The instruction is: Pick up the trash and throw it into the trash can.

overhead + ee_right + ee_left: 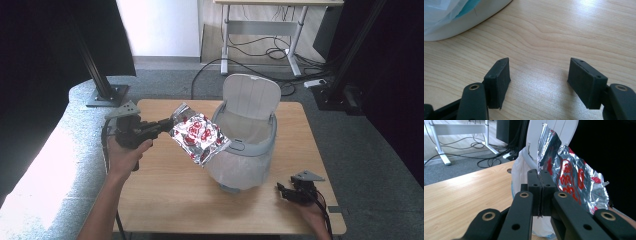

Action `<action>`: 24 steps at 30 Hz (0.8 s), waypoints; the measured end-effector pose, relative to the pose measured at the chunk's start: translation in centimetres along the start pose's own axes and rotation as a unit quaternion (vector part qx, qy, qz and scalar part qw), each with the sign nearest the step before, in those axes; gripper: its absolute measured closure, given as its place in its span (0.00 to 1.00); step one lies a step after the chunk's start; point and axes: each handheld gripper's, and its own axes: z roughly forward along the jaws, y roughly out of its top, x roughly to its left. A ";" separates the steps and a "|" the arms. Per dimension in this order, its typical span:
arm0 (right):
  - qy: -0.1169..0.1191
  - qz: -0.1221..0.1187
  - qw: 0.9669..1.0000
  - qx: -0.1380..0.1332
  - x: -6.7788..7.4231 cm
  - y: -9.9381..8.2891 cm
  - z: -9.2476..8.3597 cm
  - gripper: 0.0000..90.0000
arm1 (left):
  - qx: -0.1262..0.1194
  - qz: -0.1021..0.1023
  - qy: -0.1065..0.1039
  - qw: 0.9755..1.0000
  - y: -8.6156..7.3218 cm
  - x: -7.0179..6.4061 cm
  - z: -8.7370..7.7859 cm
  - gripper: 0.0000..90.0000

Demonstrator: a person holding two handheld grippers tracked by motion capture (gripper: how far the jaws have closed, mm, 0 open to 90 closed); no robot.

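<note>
Table [165, 185]: light wood top; a bin stands on it right of centre; both hands reach in from the near edge
Bin [245, 150]: pale grey, lid tipped up at the back; white liner bag [235, 167] folded over its rim
Foil wrapper [199, 137]: crinkled silver with red print; held in the air against the bin's near-left rim, tilted
Left gripper [169, 121]: jaws pressed together on the wrapper's edge; hand [125, 152] grips it from below
Right gripper [281, 190]: low over the table's near-right corner; jaws wide apart, nothing between them
</note>
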 end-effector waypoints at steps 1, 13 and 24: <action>0.000 0.000 1.000 0.000 0.0 0.0 0.0 0.37 | 0.000 -0.001 -0.001 1.000 0.0 0.0 0.1 0.99; 0.000 0.000 1.000 0.001 0.0 0.0 0.1 0.35 | 0.001 -0.007 -0.012 1.000 0.6 0.0 1.6 0.99; -0.001 0.000 1.000 0.001 0.1 0.0 0.1 0.35 | 0.003 -0.007 -0.012 1.000 1.2 -0.1 2.3 0.99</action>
